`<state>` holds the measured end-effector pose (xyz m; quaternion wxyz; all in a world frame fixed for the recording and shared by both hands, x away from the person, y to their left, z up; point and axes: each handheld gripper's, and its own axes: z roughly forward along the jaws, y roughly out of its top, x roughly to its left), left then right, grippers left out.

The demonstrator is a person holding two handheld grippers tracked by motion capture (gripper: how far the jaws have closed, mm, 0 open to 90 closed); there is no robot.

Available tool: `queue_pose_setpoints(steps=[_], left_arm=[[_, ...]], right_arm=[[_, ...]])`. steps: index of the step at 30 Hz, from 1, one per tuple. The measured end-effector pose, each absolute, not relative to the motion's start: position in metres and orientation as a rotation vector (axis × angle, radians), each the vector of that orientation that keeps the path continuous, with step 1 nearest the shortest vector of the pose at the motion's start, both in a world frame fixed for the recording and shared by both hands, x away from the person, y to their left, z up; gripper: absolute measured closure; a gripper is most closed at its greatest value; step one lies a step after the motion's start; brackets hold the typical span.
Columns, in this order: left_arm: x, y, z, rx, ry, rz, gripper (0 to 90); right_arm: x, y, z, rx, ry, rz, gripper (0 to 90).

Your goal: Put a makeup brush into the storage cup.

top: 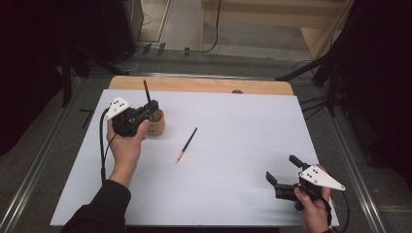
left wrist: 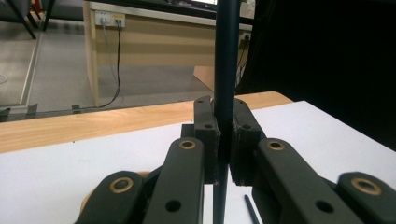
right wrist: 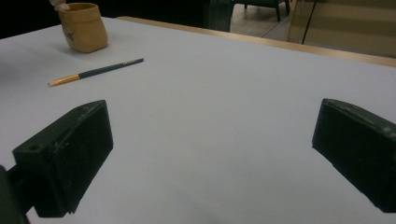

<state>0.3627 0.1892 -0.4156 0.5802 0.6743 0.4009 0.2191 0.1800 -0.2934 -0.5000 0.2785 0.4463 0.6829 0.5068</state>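
My left gripper [top: 152, 106] is shut on a dark pencil [top: 145, 90] that stands upright, its lower end over a tan cup [top: 158, 127] at the table's back left. In the left gripper view the pencil [left wrist: 226, 56] rises between the pressed pads of the gripper [left wrist: 225, 119]. A second dark pencil with an orange end [top: 187, 144] lies flat on the white sheet to the right of the cup. My right gripper [top: 283, 168] stands open near the front right with nothing between its fingers. The right gripper view shows the cup [right wrist: 84, 27] and the lying pencil [right wrist: 95, 72] far beyond the open gripper [right wrist: 212, 154].
A white sheet [top: 233, 126] covers the wooden table [top: 204, 85]. Dark stands and cables sit on the floor beyond the back edge.
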Motion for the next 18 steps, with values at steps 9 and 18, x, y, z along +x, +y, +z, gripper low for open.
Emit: queue_pose_setpoints(steps=[9,18], left_arm=[[0.378,0.191,-0.41,1.551,0.948,0.578,84.5],[0.388,0.194,-0.418,1.542,0.982,0.584,84.5]], right_arm=[[0.181,-0.293,-0.501,1.202,1.839,1.361,0.0],[0.181,-0.293,-0.501,1.201,1.845,1.362,0.0]])
